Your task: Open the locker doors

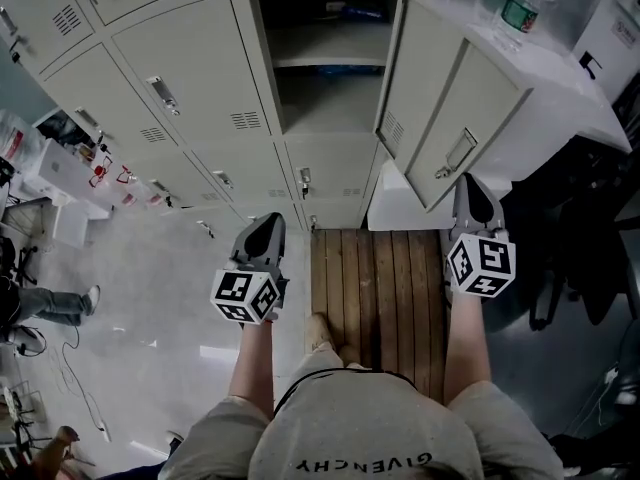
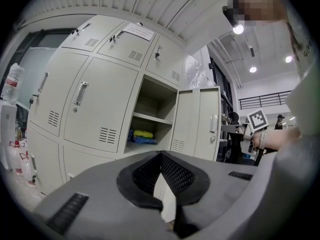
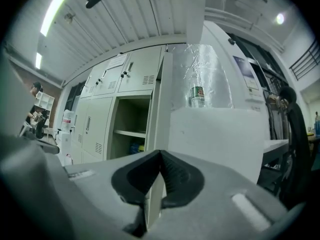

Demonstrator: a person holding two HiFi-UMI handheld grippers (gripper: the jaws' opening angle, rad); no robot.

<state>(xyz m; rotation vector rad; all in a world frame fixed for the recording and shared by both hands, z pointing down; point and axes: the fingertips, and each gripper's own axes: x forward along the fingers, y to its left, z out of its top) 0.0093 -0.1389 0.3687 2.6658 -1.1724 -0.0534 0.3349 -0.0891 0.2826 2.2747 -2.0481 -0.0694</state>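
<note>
A bank of cream lockers faces me. One tall locker stands open, and its door with a handle is swung out to the right. My right gripper sits just below that door's free edge, jaws shut. In the right gripper view its tips meet, and the door's thin edge runs down just beyond them; I cannot tell whether they touch. My left gripper is shut and empty before the closed lower lockers. Its tips point at the open locker.
A water bottle stands on a white cabinet right of the open door. Yellow and blue items lie on the open locker's shelf. I stand on wooden planks. A black chair is at the right; a person's legs at the left.
</note>
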